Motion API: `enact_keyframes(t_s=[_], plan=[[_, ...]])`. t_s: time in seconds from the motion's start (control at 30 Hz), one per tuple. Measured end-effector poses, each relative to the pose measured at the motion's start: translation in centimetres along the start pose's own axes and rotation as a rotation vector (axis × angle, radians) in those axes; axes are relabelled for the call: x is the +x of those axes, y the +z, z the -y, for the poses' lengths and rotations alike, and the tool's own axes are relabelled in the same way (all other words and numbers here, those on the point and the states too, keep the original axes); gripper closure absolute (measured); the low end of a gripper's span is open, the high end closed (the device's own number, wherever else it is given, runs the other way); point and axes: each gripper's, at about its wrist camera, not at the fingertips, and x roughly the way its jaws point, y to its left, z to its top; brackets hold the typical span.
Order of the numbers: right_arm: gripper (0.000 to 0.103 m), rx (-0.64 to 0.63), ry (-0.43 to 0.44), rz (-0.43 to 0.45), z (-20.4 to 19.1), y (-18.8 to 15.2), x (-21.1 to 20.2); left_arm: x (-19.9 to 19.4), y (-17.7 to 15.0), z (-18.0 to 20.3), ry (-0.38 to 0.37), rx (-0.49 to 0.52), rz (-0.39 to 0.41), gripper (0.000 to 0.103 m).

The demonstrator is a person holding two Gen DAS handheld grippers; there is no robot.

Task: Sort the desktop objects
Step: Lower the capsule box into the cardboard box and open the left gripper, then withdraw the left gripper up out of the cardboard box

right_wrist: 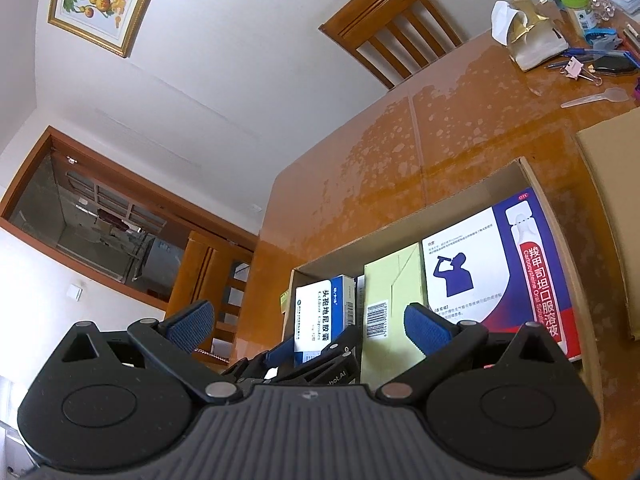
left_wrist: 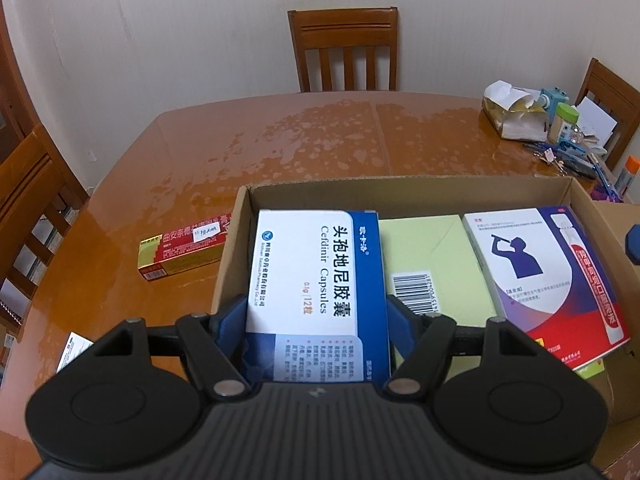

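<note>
So the left gripper [left_wrist: 318, 320] is angled steeply down into the open cardboard box [left_wrist: 400, 188] on the wooden table [left_wrist: 280, 140], and its two blue pads sit against the long sides of a white-and-blue Cefdinir capsule box [left_wrist: 312, 276] — roughly halfway open, with the pack clamped between them. The pack stands up at the left end of the cardboard box, just beside a pale green box [left_wrist: 432, 256] with a barcode, and past that a bigger white, purple and red medicine box [left_wrist: 552, 280] leans against the right wall.

The right gripper [right_wrist: 308, 320] hangs back at a shallower tilt, over the near edge of the cardboard box, looking across at the left one. Its blue fingers [right_wrist: 426, 328] are spread wide apart with nothing between them — the left gripper and the capsule pack just show through the gap further off.

Outside the cardboard box, a red and yellow ointment carton [left_wrist: 180, 252] lies flat on the table to its left. Over in the far right corner there's a clutter pile: a crumpled white-and-gold bag [left_wrist: 516, 112], a green-lidded jar [left_wrist: 564, 122], pens and binder clips.
</note>
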Motion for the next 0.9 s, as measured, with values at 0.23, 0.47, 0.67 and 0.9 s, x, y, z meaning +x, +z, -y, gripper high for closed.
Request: enact_keyframes(t_s=[0.23, 0.47, 0.67, 0.9], plan=[[0.000, -0.004, -0.004, -0.004, -0.2, -0.1, 0.1, -0.1, -0.1, -0.3, -0.016, -0.006, 0.003, 0.027], [0.000, -0.013, -0.019, -0.014, -0.6, -0.4, 0.4, -2.2, 0.0, -0.6, -0.025, -0.001, 0.068, 0.025], [0.000, -0.036, -0.040, -0.016, -1.5, -0.8, 0.6, -4.4, -0.1, -1.7, -0.043, -0.006, 0.104, 0.024], [0.000, -0.066, -0.051, -0.028, -3.4, -1.9, 1.5, -6.6, -1.2, -4.3, -0.035, -0.018, 0.138, 0.022]])
